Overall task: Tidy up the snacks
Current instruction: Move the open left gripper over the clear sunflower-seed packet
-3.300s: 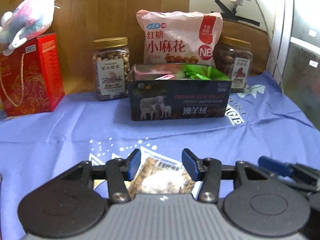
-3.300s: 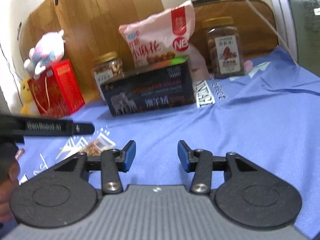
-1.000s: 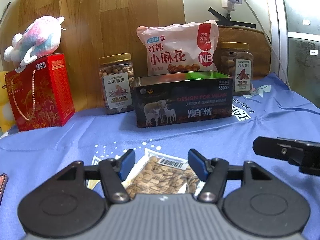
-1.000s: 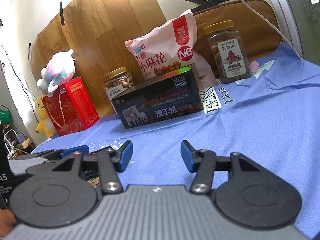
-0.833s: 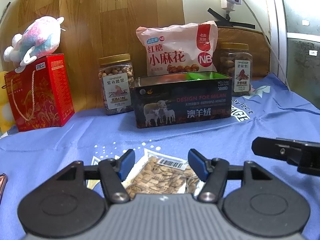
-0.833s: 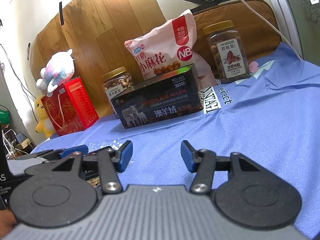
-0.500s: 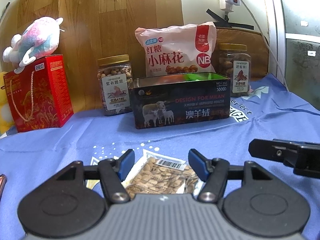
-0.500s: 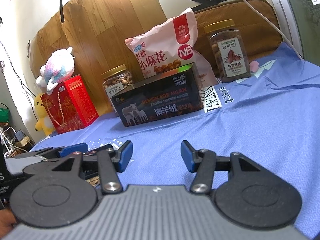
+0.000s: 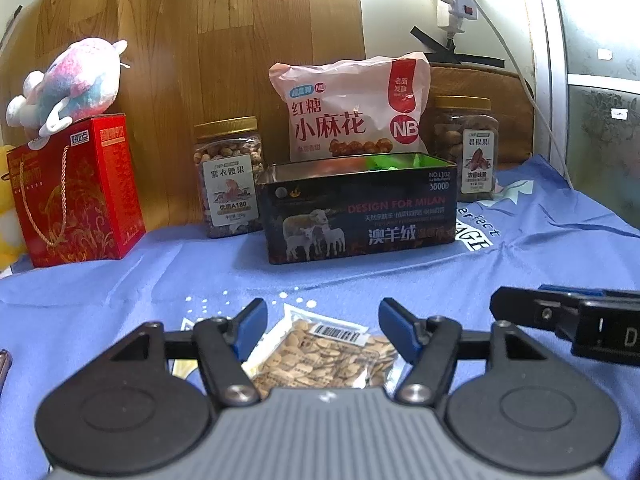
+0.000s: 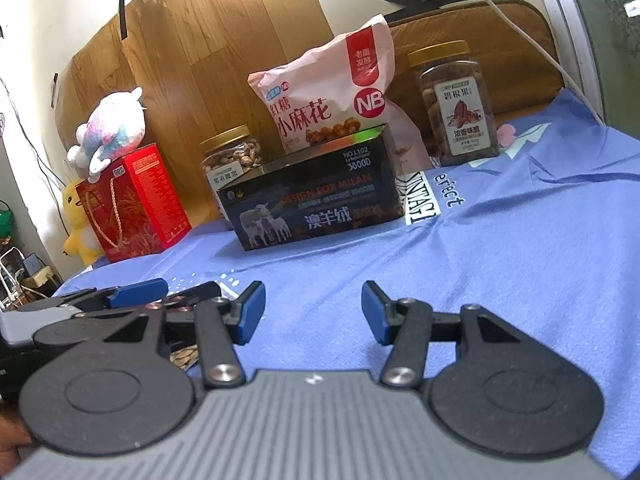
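A clear packet of seeds (image 9: 320, 354) with a barcode lies flat on the blue cloth (image 9: 120, 296). My left gripper (image 9: 322, 322) is open and low, with the packet between its blue fingers. A dark open tin (image 9: 358, 208) printed with sheep stands behind it, with green and pink wrappers inside; it also shows in the right wrist view (image 10: 312, 204). My right gripper (image 10: 313, 312) is open and empty over bare cloth, to the right of the left gripper (image 10: 132, 294). A corner of the packet (image 10: 184, 358) shows under the left gripper there.
Behind the tin stand a pink snack bag (image 9: 352, 116), a nut jar (image 9: 229, 176) on the left and a second jar (image 9: 466, 148) on the right. A red gift box (image 9: 76, 192) with a plush toy (image 9: 68, 82) stands far left. A wooden board backs them.
Over the last second both grippers have barely moved and stay open. Since 3.3 s ago my left gripper has dropped lower over the packet.
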